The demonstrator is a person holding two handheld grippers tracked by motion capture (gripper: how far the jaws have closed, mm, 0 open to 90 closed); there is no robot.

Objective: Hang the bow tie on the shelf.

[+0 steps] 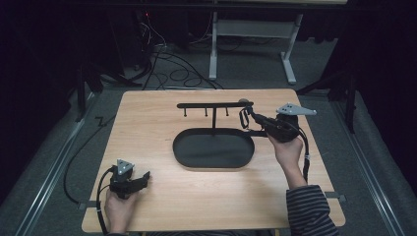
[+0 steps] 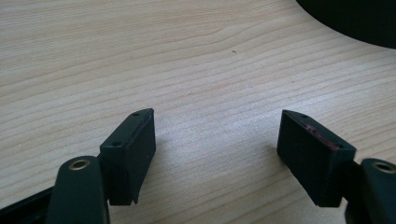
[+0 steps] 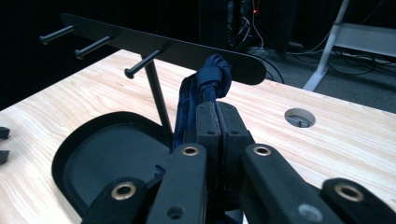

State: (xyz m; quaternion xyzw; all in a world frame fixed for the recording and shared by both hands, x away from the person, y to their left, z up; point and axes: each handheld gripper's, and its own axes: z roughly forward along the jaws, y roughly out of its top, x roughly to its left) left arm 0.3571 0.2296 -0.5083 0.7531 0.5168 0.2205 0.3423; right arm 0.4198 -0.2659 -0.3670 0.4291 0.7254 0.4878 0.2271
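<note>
Strap (image 3: pixel 205 88) sits pinched between right tongs (image 3: pixel 218 116), beside rack (image 3: pixel 159 46).

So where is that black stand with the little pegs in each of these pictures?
High view: the stand rises mid-table, its bar above the oval tray.
Left gripper view: a dark curved edge top right, probably the tray.
Right gripper view: the stand crosses the top.
Shared landmark: the wooden table.

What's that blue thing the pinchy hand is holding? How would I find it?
Start at the black oval tray in the middle of the wooden table. A thin post rises from it to a bar with pegs. At the bar's right end, the right gripper pinches a dark blue knotted strap, the scene's only soft, blue item.
</note>
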